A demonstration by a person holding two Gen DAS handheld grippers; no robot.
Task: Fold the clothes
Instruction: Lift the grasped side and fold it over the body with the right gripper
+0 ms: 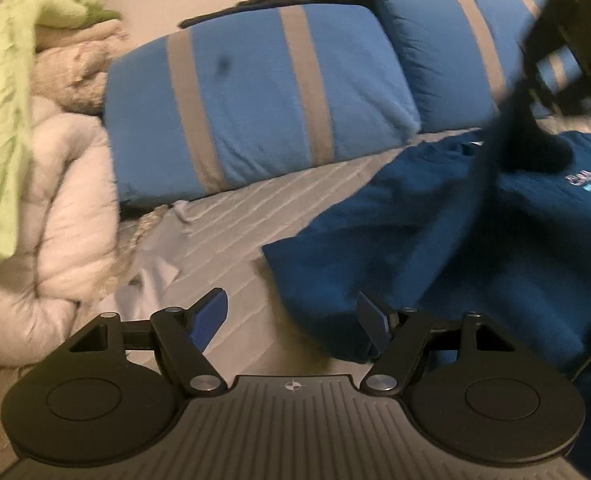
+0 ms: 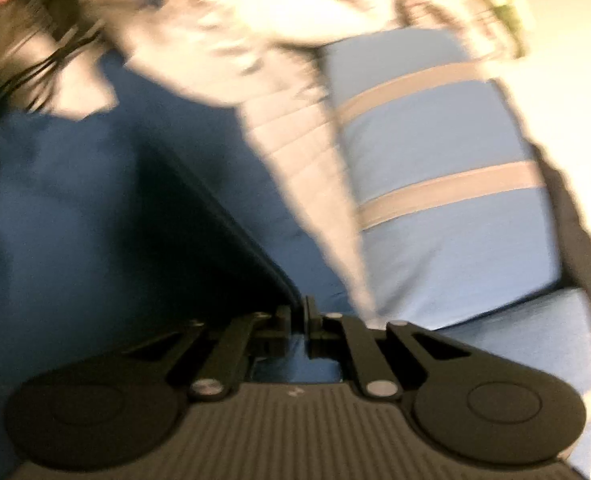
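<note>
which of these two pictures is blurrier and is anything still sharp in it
Right wrist view: heavily motion-smeared, the striped pillow and the dark blue shirt streaked, yet the right claw, shut on the shirt's edge, stays fairly crisp. Left wrist view: only mild blur toward the edges, the open left claw sharp, warm dim indoor light, fisheye bending the pillow.

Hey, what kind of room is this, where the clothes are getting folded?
Most likely a bedroom: the dark blue shirt lies on a quilted bedspread, with blue striped pillows along the wall and a white puffy comforter piled beside them.
</note>
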